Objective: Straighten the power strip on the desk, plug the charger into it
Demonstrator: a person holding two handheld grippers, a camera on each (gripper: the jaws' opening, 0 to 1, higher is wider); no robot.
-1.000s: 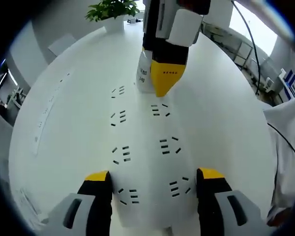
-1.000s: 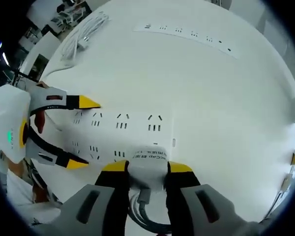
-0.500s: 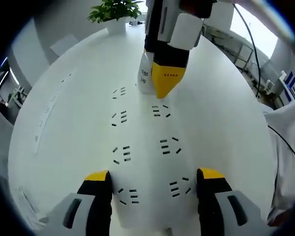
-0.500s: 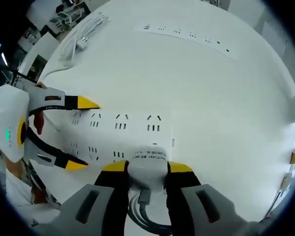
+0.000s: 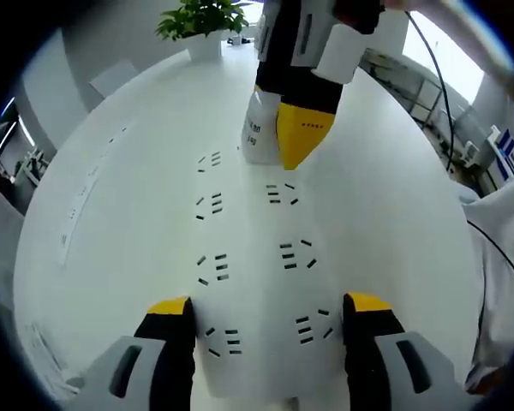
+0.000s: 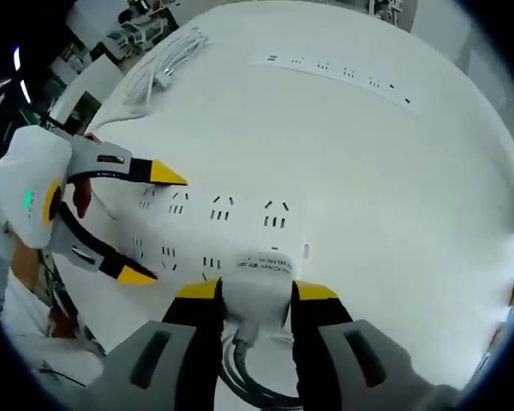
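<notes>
Gripping the charger [image 6: 255, 291], right tongs [image 6: 255, 293] hover over the power strip [image 6: 231, 231].

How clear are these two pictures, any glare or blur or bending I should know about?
Left gripper view: fisheye curves the desk; the white power strip nearly blends into it, its slots sharp; windows at upper right are blown out. Right gripper view: the charger is sharp in the right gripper; the far second strip is small but readable.

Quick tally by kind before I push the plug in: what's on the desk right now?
Power strips: 2, the wide power strip under the grippers and a slim strip farther off
Charger: 1
Coiled white cable: 1
Potted plant: 1
Total: 5
</notes>
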